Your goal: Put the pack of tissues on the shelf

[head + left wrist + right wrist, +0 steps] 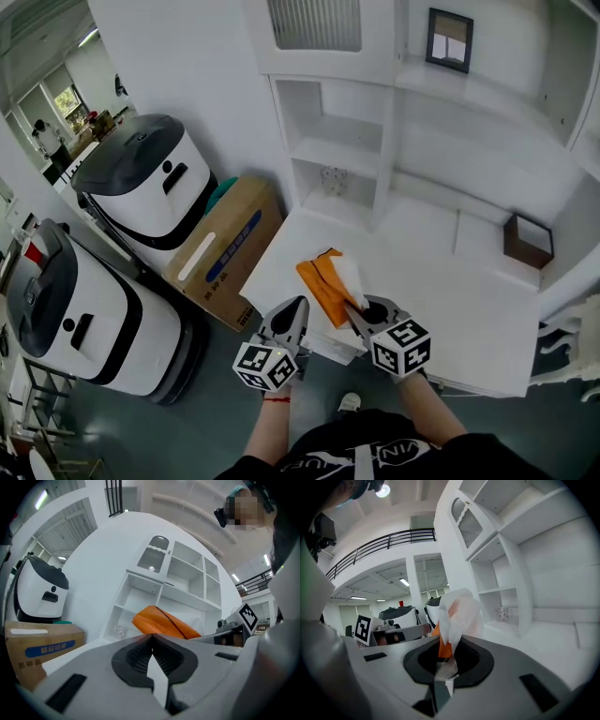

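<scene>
At nine o'clock in the head view stand two rounded white and dark-grey machines [141,187], one behind the other on the floor; just to their right a cardboard box [220,248] leans against the left edge of the white tabletop [450,300]; the left gripper [300,304] hangs at six o'clock by the near tabletop edge, and in its own view the left gripper [151,637] has its jaws closed together with nothing between them; just beside it, toward one o'clock, the orange pack of tissues [321,281] lies over the front left part of the tabletop, a white tissue sticking out of its right side, and whether it rests on the surface or hangs just above cannot be told; the right gripper [354,306] meets that pack from five o'clock, and its own view shows the right gripper [446,645] with jaws narrow and pinched on the pack of tissues [457,613] at its white tissue and orange edge; at twelve o'clock rises the white shelf [389,141], a small clear glass [333,178] in its lower left compartment; a picture frame [449,39] stands higher at one o'clock; a small brown box [527,242] sits at three o'clock.
</scene>
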The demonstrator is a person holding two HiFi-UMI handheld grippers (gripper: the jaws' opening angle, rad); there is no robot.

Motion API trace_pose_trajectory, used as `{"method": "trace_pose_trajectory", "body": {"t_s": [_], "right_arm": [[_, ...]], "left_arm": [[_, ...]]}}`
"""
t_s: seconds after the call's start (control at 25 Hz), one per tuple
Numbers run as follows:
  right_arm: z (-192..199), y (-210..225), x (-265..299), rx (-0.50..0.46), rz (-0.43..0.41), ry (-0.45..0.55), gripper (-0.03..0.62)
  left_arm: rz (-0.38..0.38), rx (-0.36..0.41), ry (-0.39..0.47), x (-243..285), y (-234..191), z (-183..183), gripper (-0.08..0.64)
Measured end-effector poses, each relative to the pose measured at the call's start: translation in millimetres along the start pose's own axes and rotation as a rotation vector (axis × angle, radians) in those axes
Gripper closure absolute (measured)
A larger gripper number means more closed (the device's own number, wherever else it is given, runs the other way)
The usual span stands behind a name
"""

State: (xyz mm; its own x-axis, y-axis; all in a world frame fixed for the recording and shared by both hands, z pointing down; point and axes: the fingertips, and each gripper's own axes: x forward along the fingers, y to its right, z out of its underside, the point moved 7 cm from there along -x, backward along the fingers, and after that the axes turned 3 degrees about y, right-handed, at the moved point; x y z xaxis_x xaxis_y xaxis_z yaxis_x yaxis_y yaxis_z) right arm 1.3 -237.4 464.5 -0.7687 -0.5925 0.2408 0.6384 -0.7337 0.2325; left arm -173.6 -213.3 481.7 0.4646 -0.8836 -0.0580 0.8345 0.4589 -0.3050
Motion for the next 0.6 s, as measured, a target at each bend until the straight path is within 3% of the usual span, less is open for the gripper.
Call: {"method": "trace_pose_trajectory", "body": {"t_s": [0.32, 0.6], "right_arm": [[-11, 33, 13, 0.023, 0.036, 0.006, 0.560], [-25, 59, 25, 0.038, 0.121, 0.035, 0.560]], "left_arm": [[0.058, -0.012, -0.045, 49, -7, 8, 0.554], [0.154, -0.019, -0.073, 96, -19, 7, 0.554]]}}
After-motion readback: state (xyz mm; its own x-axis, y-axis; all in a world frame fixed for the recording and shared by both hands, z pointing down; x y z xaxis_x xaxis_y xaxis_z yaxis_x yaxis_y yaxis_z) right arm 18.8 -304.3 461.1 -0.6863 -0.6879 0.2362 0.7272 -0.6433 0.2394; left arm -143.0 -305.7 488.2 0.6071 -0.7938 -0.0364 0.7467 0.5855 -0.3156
